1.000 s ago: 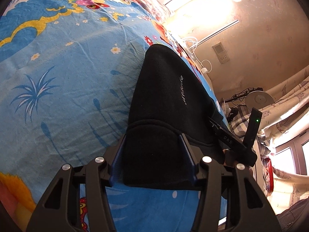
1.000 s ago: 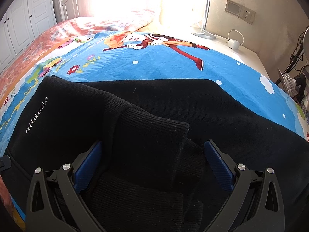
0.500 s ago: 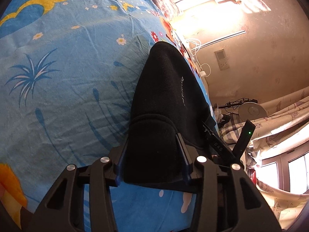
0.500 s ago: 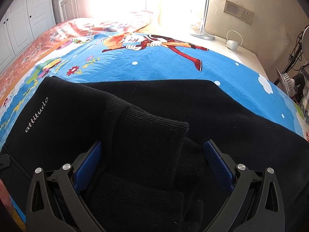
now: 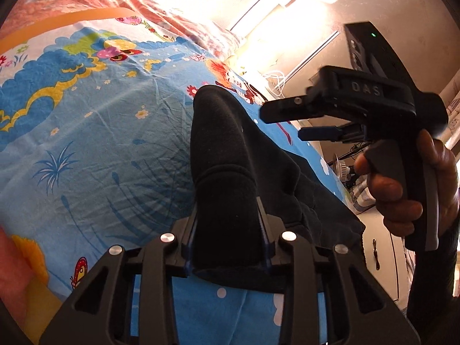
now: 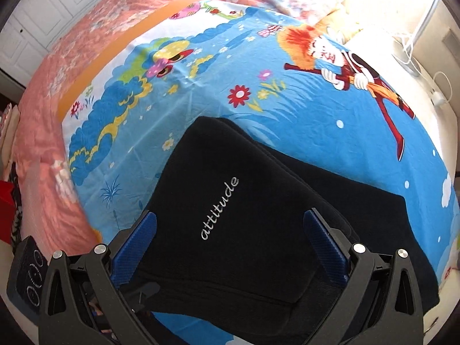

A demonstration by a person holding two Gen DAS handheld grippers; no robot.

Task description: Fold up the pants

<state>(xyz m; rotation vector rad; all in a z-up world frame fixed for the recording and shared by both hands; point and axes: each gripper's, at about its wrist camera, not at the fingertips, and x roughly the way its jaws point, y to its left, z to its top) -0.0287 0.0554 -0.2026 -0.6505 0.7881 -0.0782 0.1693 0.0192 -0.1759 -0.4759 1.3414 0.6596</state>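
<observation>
Pants: the black pants lay folded on the blue cartoon bedsheet, near its lower edge; the word "attitude" in pale script ran up the top layer, and a second layer spread out to the right beneath it.

Left gripper: the left gripper had just been closing, and its blue-padded fingers were pressed against both sides of a bunched, narrow fold of the pants. The gathered cloth rose from between the jaws in a ridge toward the far end of the garment; the rest slumped to the right of it on the sheet.

Right gripper: in its own view the right gripper stood spread wide, one blue pad on each side of the printed panel, with the pants below and between the jaws and neither pad pressing on the cloth. In the left wrist view the same tool was above the pants and clear of them, held by the person's hand around its handle.

Surroundings: a pink floral bedcover bordered the sheet on the left; white cupboard doors stood beyond it.
</observation>
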